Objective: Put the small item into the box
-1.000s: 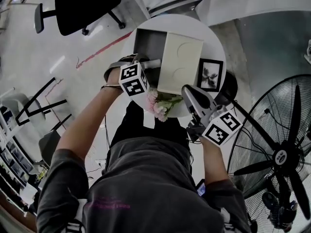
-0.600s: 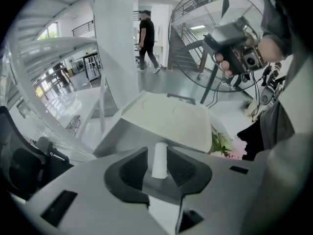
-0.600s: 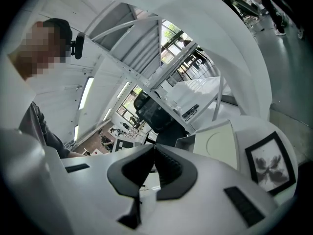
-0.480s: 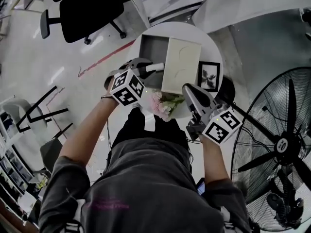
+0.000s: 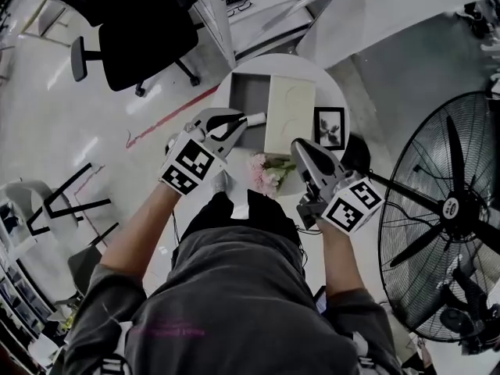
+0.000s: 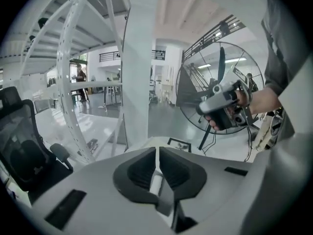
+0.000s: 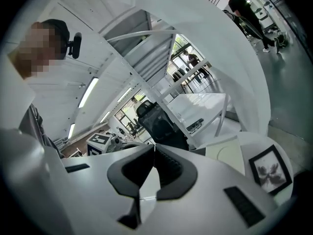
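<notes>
Two grippers: both are hand-held over the near side of the round white counter (image 5: 332,80), left and right well apart.
Left gripper (image 5: 239,121): the jaws have just been closing and now stand narrow, pressed on the small white cylindrical item (image 6: 155,182).
Item position: it is upright between the left jaws in the left gripper view. In the head view its end sticks out past the jaw tips toward the box.
Item vs box: in the head view it overlaps the left edge of the grey open box (image 5: 247,92) and is not lying in it. Its height over the counter can't be told.
Right gripper (image 7: 154,150): the jaws are brought together at the tips with nothing between them. It is held at the counter's near right side.
Box: it sits on the far left part of the counter, with its left half open and showing a grey floor.
Lid: a cream flat lid (image 5: 290,116) with faint circles lies over the box's right half.
Picture: a black-framed picture (image 5: 329,127) lies flat, just beside the lid on its right.
Flowers: a pink flower bunch (image 5: 264,173) lies at the counter's near edge, between the two grippers in the head view.
Surroundings: a large black standing fan (image 5: 449,209) stands to the right of the counter, and a black office chair (image 5: 148,33) is on the floor at far left.
</notes>
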### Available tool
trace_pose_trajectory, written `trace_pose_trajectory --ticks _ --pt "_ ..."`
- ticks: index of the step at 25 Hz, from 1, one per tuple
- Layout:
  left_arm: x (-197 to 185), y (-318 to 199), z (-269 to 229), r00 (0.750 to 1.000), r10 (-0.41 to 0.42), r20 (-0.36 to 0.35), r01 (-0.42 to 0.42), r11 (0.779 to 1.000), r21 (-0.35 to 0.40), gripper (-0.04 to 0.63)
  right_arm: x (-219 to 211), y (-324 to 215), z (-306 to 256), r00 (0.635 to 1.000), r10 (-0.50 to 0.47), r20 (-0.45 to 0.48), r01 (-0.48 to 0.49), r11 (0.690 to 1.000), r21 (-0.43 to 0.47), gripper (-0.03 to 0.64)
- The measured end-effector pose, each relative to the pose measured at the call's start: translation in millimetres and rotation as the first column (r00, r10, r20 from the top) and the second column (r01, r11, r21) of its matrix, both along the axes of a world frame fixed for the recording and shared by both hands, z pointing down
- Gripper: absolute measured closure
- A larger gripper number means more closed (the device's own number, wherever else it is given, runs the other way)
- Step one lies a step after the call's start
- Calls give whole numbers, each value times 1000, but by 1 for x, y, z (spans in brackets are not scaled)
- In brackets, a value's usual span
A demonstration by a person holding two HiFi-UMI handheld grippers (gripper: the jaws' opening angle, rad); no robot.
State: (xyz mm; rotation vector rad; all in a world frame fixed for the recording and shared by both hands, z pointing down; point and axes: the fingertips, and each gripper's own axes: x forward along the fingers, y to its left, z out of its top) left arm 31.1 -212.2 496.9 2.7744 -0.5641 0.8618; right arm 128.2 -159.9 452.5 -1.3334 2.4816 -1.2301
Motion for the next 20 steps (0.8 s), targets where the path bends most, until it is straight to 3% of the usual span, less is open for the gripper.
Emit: trace_pose_trajectory --ticks 9,20 --pt "-29 17 -66 985 -30 -171 31 1000 4 572 -22 14 -37 998 50 -35 -47 996 72 594" --pt "-52 41 -122 958 -18 -287 22 1000 10 580 -46 34 -76 994 78 -70 -66 984 165 594"
